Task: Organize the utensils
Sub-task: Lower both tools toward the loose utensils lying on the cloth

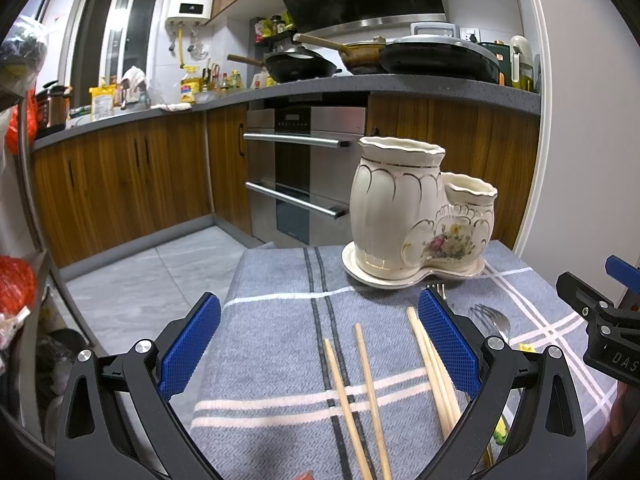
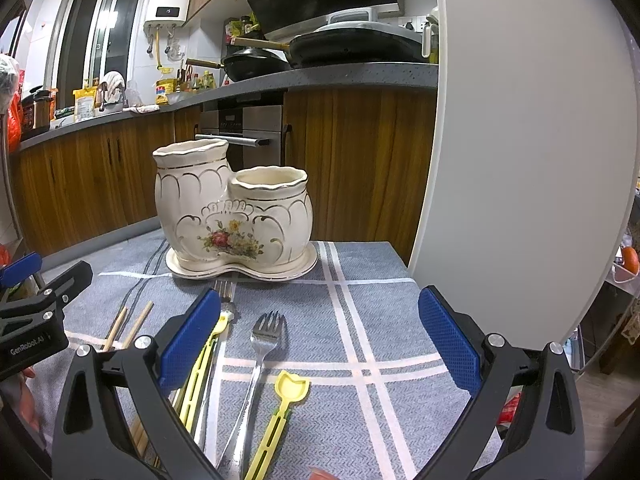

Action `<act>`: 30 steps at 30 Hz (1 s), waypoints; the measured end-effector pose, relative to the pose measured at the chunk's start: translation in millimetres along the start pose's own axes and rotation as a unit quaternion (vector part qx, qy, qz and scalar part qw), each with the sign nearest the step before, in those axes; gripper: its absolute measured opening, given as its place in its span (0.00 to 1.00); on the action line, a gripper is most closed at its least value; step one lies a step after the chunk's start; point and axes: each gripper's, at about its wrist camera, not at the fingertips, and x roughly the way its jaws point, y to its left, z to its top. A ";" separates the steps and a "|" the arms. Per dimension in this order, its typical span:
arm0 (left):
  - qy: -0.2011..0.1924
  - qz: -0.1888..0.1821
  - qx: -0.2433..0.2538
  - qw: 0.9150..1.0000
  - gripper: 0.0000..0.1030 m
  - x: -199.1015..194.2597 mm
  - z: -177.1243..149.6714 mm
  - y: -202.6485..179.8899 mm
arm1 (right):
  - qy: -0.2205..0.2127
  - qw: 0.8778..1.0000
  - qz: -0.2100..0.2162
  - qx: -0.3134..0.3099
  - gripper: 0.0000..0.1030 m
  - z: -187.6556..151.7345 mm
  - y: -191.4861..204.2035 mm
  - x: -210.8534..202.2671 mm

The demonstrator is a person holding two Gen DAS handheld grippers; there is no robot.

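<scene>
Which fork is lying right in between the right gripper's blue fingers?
The shiny steel fork nearest the camera, lying between the open right gripper. The other steel fork lies farther back by the cream ceramic utensil holder.

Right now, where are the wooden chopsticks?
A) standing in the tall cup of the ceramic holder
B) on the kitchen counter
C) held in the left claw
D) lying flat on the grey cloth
D: the chopsticks lie flat on the grey cloth, between the open left claw fingers, untouched.

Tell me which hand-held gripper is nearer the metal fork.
Right. The right hand-held gripper frames the metal fork between open fingers; the left hand-held gripper sits over the chopsticks.
</scene>
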 end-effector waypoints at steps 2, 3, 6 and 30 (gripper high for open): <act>0.000 0.000 0.000 1.000 0.95 0.2 -0.6 0.1 | 0.003 1.000 0.002 0.001 0.95 -0.5 0.1 1.4; 0.001 -0.001 0.001 1.000 0.95 0.3 -1.0 0.3 | 0.004 1.000 0.003 0.000 0.95 0.2 -0.2 1.5; 0.001 0.003 0.002 1.000 0.95 0.2 0.7 0.1 | 0.003 1.000 0.019 0.002 0.95 4.1 -2.6 -0.1; 0.038 0.047 0.112 0.992 0.95 -51.0 -6.6 29.9 | 0.145 0.982 0.112 -0.048 0.95 -22.1 -37.6 -5.0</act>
